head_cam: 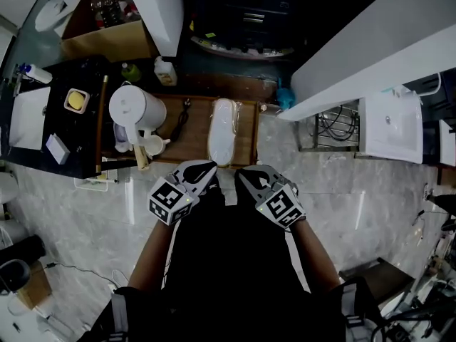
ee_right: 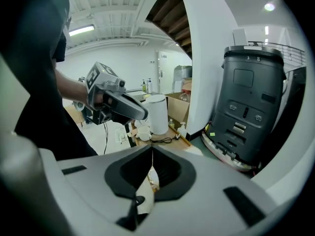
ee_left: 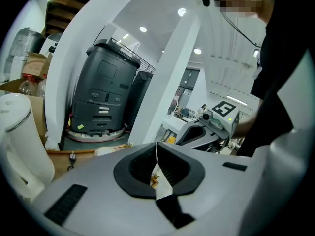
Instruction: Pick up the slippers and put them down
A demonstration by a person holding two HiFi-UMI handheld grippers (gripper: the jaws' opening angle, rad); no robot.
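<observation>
One white slipper (head_cam: 222, 130) lies lengthwise on a low wooden board (head_cam: 246, 137), just ahead of both grippers. The left gripper (head_cam: 205, 167) hovers near the slipper's near end, its jaws pressed together with nothing between them. The right gripper (head_cam: 243, 172) hangs beside it, jaws likewise together and empty. In the left gripper view the shut jaws (ee_left: 156, 144) point past the board's edge, and the right gripper (ee_left: 209, 127) shows beyond them. In the right gripper view the shut jaws (ee_right: 152, 149) point toward the left gripper (ee_right: 118, 103). I see no second slipper.
A white kettle (head_cam: 135, 109) and a white cup (head_cam: 151, 146) stand on the board's left end, with a black cable (head_cam: 179, 120) beside them. A dark grey machine (ee_left: 106, 92) stands behind, flanked by slanted white panels (head_cam: 160, 9). A black side table (head_cam: 43, 116) lies left; marble floor surrounds.
</observation>
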